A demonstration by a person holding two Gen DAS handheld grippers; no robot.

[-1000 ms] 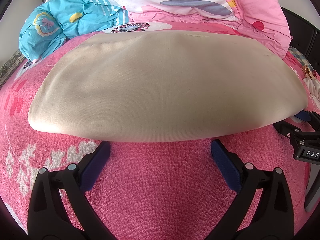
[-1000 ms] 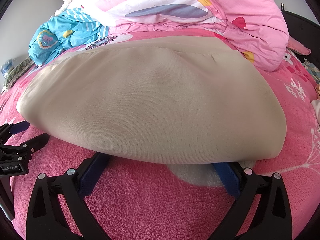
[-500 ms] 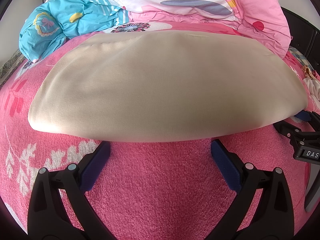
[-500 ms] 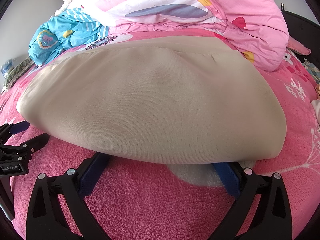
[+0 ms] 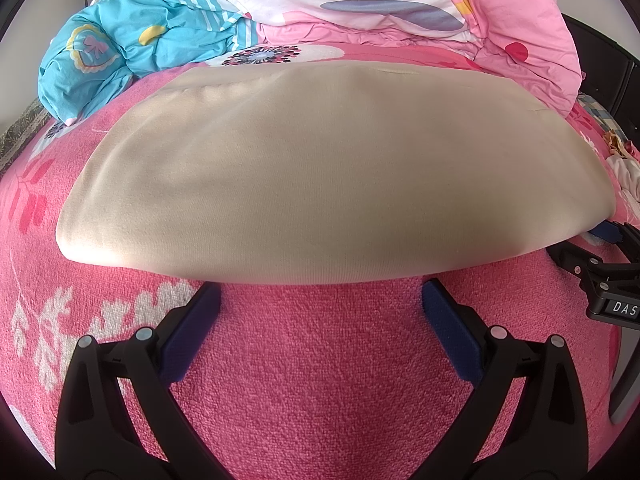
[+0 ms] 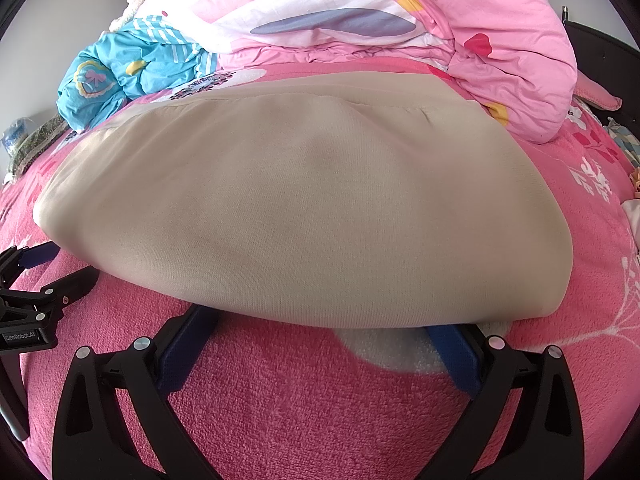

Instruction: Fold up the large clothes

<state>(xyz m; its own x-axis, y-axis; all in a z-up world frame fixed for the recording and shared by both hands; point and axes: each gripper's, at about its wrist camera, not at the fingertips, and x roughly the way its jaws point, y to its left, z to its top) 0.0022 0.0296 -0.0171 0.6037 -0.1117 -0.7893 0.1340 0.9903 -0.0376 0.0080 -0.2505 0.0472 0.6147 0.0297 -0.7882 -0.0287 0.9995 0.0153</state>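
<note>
A large beige garment (image 5: 328,176) (image 6: 304,208) lies folded flat on the pink bed cover (image 5: 320,360). My left gripper (image 5: 320,300) stands open at the garment's near edge, its blue fingertips just under the fold; nothing is between them. My right gripper (image 6: 320,326) is open too, with its blue tips tucked beneath the near edge towards the garment's right end. Each gripper shows in the other's view: the right one (image 5: 600,264) at the garment's right corner, the left one (image 6: 36,280) at its left corner.
A pink quilt (image 5: 460,12) (image 6: 440,28) and a crumpled blue quilt (image 5: 132,44) (image 6: 128,76) are piled behind the garment. A dark headboard (image 5: 608,76) stands at the right. Small cloth items (image 5: 624,164) lie at the bed's right side.
</note>
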